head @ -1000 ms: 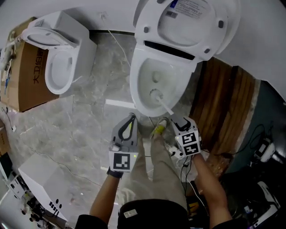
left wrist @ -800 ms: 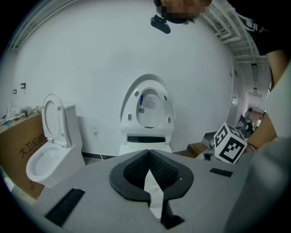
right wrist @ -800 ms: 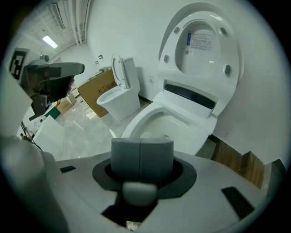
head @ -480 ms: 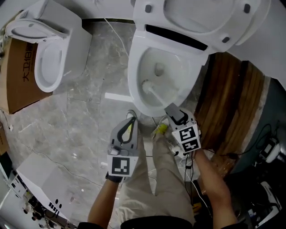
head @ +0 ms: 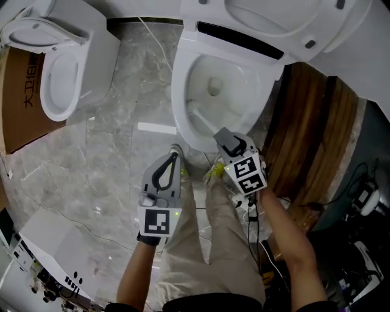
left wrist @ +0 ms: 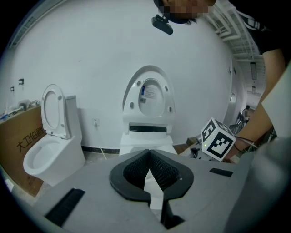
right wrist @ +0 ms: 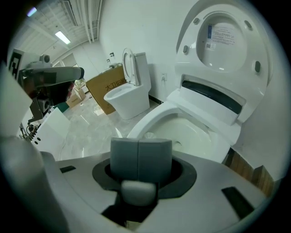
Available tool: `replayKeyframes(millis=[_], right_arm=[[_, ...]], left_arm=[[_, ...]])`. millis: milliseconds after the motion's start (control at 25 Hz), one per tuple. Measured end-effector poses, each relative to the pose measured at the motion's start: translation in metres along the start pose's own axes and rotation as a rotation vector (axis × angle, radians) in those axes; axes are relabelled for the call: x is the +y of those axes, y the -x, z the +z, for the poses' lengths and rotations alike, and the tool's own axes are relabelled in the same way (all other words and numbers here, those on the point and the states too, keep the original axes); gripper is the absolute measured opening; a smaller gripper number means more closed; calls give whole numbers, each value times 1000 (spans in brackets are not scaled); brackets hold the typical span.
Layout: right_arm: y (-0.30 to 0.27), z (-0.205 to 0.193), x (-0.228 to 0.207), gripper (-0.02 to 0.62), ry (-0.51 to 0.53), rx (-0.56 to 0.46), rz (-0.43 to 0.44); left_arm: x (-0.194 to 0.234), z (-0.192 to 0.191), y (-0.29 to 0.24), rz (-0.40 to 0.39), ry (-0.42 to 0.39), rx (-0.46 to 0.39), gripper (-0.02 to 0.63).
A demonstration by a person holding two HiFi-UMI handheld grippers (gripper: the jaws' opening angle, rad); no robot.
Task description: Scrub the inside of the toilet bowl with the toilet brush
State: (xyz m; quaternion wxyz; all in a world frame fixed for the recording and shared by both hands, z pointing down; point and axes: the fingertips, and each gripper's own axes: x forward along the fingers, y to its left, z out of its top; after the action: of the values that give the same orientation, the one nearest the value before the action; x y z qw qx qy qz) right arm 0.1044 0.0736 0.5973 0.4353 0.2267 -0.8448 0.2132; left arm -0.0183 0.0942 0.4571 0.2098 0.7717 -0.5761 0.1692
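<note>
The white toilet bowl [head: 183, 128] stands open at the top centre of the head view, its lid [head: 286, 18] raised. A white toilet brush [head: 196, 113] is down inside the bowl, its head against the left inner wall. My right gripper [head: 223, 138] is shut on the brush handle just over the bowl's near rim; in the right gripper view the grey pads [right wrist: 141, 157] clamp the handle and the brush head [right wrist: 148, 135] shows in the bowl [right wrist: 182, 125]. My left gripper [head: 173, 159] hovers shut and empty over the floor in front of the bowl, its jaws [left wrist: 148, 154] pointed at the toilet [left wrist: 146, 136].
A second toilet [head: 58, 67] with a cardboard box [head: 21, 116] beside it stands at the left. Wooden boards [head: 311, 134] lie right of the bowl. A white box [head: 49, 244] and cables sit lower left. The person's legs and shoes [head: 214, 170] are below the bowl.
The right gripper has moved forward and left toward the rim, sweeping the brush head from the bowl's middle to its left wall. The left gripper stays shut in front of the bowl.
</note>
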Motion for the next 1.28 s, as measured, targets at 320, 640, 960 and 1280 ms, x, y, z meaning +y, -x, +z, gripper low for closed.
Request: replayKeyframes(millis=[320, 640, 960, 1280], right_arm=[[-15, 12, -11, 160, 16, -10, -13], [-30, 33, -29, 160, -12, -38, -55], [-42, 50, -46, 160, 6, -57, -108], [-57, 62, -72, 160, 40, -38, -167]], left_arm=[[2, -4, 0, -24, -14, -10, 18], [6, -10, 5, -36, -7, -4, 18], [-2, -14, 8, -68, -26, 14, 18], [3, -16, 11, -65, -6, 22, 18]])
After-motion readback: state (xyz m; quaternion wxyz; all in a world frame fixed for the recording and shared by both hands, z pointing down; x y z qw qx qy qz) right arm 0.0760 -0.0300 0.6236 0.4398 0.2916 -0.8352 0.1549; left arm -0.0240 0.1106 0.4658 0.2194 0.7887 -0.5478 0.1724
